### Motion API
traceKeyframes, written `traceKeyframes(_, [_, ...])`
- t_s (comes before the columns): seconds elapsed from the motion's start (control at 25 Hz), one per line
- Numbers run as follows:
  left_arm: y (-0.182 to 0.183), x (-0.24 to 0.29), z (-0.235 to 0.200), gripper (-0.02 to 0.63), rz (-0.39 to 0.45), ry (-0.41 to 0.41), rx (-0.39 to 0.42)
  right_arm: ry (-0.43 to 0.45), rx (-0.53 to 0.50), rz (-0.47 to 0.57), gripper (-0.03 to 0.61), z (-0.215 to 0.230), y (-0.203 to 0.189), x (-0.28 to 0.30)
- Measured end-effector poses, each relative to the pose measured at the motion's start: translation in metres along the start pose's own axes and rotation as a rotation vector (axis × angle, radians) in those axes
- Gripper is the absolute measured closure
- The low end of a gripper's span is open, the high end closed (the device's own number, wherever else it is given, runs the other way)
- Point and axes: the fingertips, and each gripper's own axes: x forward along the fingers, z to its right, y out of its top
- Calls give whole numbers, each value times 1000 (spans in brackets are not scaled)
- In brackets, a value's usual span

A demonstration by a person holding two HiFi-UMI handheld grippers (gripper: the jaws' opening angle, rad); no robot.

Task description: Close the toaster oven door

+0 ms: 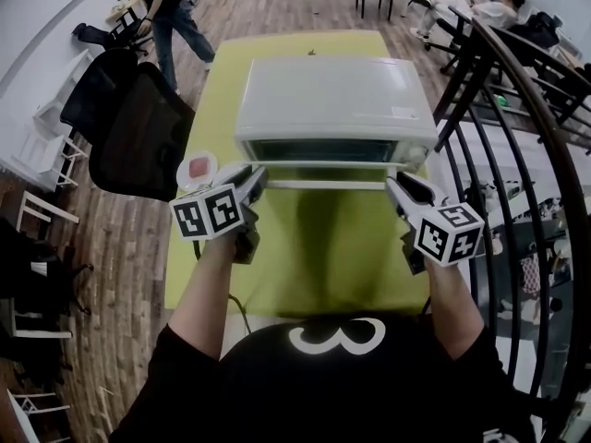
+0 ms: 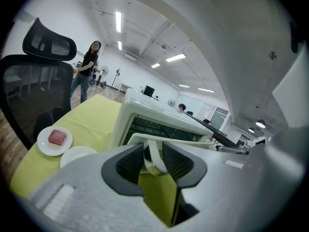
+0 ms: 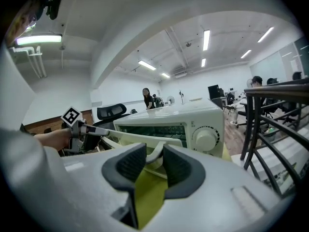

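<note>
Yellow-green cloth (image 1: 314, 257) covers the table I'm working over, with wood flooring all around it. On the cloth sits the white toaster oven (image 1: 332, 95), front towards me, near the middle of the far half of the table. Its glass door (image 3: 145, 138) is hinged down part of the way, leaning out from the oven's front, and the white door handle (image 1: 328, 185) runs across just ahead of it.

I have one tool at each end of that bar. The left gripper (image 1: 254, 178) has its jaws partly closed round the handle's left end. In the left gripper view the white curved bracket fills most of the gap between the two dark ribbed pads (image 2: 129, 162). The right gripper (image 1: 397, 187) has the handle's right end in the same way, jaws about half closed with the white bar caught between them. The oven's round knob (image 3: 206, 139) shows just behind it.

Left of the oven, close by my left tool, is a small white plate (image 2: 54, 140) with a pink-red block on it, and a second white dish (image 2: 77, 154) lies just beside that. A black mesh office chair (image 1: 138, 127) stands against the table's left edge. A black metal railing (image 1: 517, 155) curves past on the right. At the far end of the table a person (image 1: 171, 17) in dark top and jeans stands on the floor.
</note>
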Motion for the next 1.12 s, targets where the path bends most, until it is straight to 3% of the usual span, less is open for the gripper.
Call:
traceKeyframes(0.24, [20, 13, -4, 491, 6, -20, -69, 25, 24, 13, 466, 8, 19, 13])
traceKeyframes(0.64, [40, 28, -11, 486, 57, -46, -178, 43, -20, 36, 465, 18, 40, 28])
traceKeyframes(1.08, [40, 25, -7, 477, 88, -99, -158, 42, -133, 72, 459, 12, 45, 17])
traceKeyframes(1.12, [40, 22, -6, 437, 97, -102, -134, 42, -143, 77, 459, 10, 46, 12])
